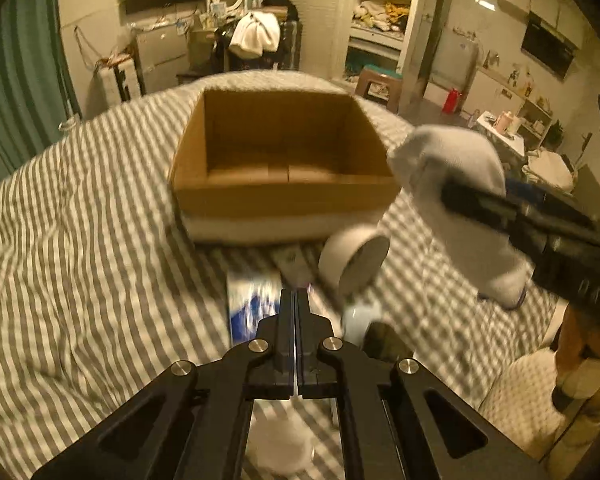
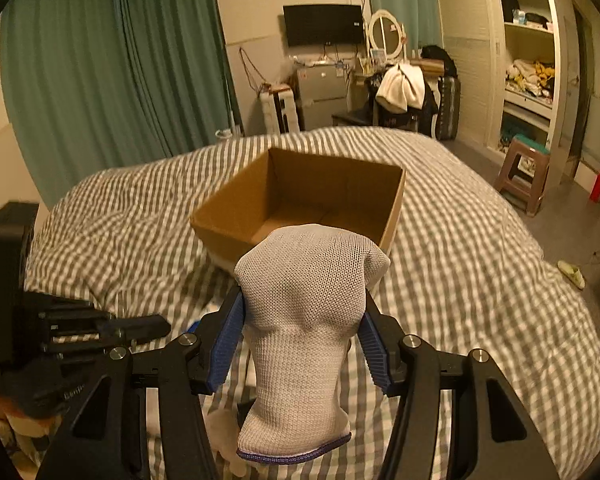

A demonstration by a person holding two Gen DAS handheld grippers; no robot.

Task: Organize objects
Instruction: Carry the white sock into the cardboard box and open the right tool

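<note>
Sock (image 2: 304, 320) is the thing being tidied now: a soft, light, grey-white knit one with a thin blue edge at its opening. It is up in the air, just in front of the cardboard box (image 2: 312, 200), and not inside it yet. The right hand-held gripper (image 2: 304, 332) is pinching the sock around its middle with its 2 blue ribbed pads (image 2: 224, 344). The cloth bunches and flops on both sides of the grip. I think a sock like this will not break or slip much, but it can droop and catch on the box edge, so the middle is a good place to hold it.

The box is brown, square and stiff, open on top, and looks empty. It sits on the bed (image 1: 80, 220), which has a puffy grey and white striped cover.

The left hand-held gripper (image 1: 296, 300) is pressed together and holds nothing. Just in front of the box lie a white round thing (image 1: 356, 264) and a blue and white packet (image 1: 252, 300).
</note>
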